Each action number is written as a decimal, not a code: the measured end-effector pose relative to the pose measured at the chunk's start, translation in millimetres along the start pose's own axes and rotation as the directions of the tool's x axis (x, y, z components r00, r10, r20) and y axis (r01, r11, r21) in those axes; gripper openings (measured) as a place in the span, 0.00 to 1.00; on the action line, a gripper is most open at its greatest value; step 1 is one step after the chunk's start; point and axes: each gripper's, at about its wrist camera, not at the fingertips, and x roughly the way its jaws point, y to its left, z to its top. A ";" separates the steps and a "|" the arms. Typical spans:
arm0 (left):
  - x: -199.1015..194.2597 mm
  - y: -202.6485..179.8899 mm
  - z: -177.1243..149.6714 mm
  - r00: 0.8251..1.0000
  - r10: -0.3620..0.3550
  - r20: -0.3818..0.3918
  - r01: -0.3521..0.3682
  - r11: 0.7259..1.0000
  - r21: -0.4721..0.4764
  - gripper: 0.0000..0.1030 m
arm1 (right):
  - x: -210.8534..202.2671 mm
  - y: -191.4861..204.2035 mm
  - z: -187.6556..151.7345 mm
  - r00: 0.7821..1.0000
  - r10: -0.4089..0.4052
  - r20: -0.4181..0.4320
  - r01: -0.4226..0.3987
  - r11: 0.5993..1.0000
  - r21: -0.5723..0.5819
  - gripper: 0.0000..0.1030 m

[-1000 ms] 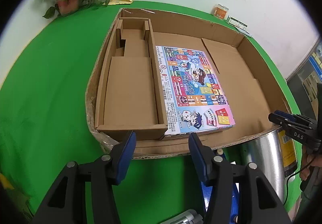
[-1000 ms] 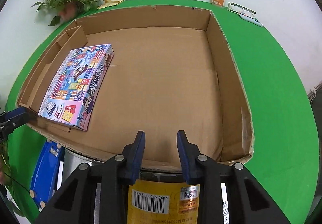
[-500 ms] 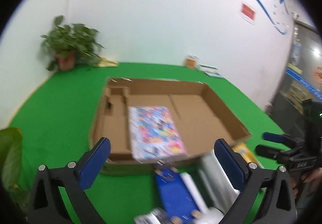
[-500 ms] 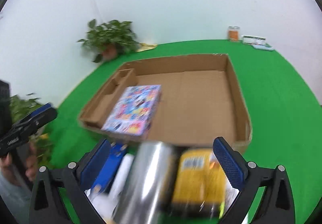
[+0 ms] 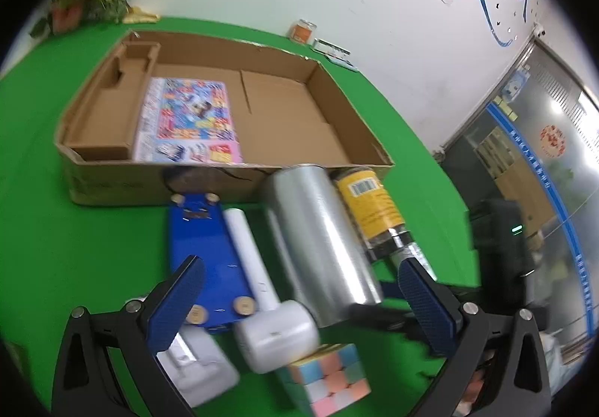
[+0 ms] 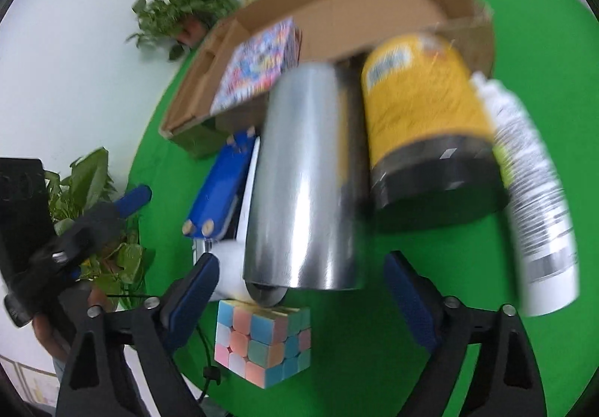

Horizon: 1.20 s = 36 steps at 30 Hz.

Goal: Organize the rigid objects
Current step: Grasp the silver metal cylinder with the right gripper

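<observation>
The desk [image 5: 75, 229] carries a shallow carton [image 5: 262, 109] with only a game box [image 5: 187, 121] lying flat along its insert, I'd guess to leave the open floor free for what waits outside. Heaped against its near wall are a steel cylinder [image 5: 322, 248], a yellow jar [image 5: 370, 199], a blue board [image 5: 206, 241], a white mallet [image 5: 269, 323], a label-wrapped bottle [image 6: 531, 192] and a pastel cube [image 6: 262, 342]. Left tongs [image 5: 299, 308] gape empty over mallet and cube; right tongs [image 6: 303, 304], jaws just drawn in a little, straddle the cylinder's end untouching, probably the next pick.
</observation>
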 end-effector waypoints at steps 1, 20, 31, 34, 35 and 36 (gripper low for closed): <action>5.5 0.4 2.8 0.999 -0.041 -0.013 0.040 0.999 -0.016 0.99 | 7.5 0.1 -1.3 1.000 -0.028 -0.007 0.028 1.000 0.001 0.79; 104.6 -30.4 21.1 0.941 -0.152 -0.303 0.126 0.986 -0.106 0.93 | -58.8 14.5 -50.4 0.994 -0.088 0.068 0.100 0.975 -0.201 0.83; 107.1 -17.5 32.1 0.934 -0.095 -0.343 0.058 0.991 -0.117 0.76 | -26.9 -20.0 -28.2 0.998 -0.018 -0.061 0.013 0.997 -0.075 0.79; 100.4 -16.1 29.0 0.936 -0.096 -0.338 0.062 0.992 -0.111 0.73 | -23.3 -8.6 -27.3 0.997 -0.063 -0.054 0.058 0.993 -0.099 0.79; 100.4 -18.6 30.1 0.938 -0.105 -0.330 0.070 0.991 -0.115 0.72 | -25.2 -8.4 -26.8 0.996 -0.079 -0.046 0.074 0.992 -0.103 0.79; 99.4 -19.6 27.7 0.941 -0.109 -0.320 0.076 0.991 -0.114 0.71 | -24.9 -1.5 -25.8 0.995 -0.100 -0.027 0.097 0.989 -0.112 0.79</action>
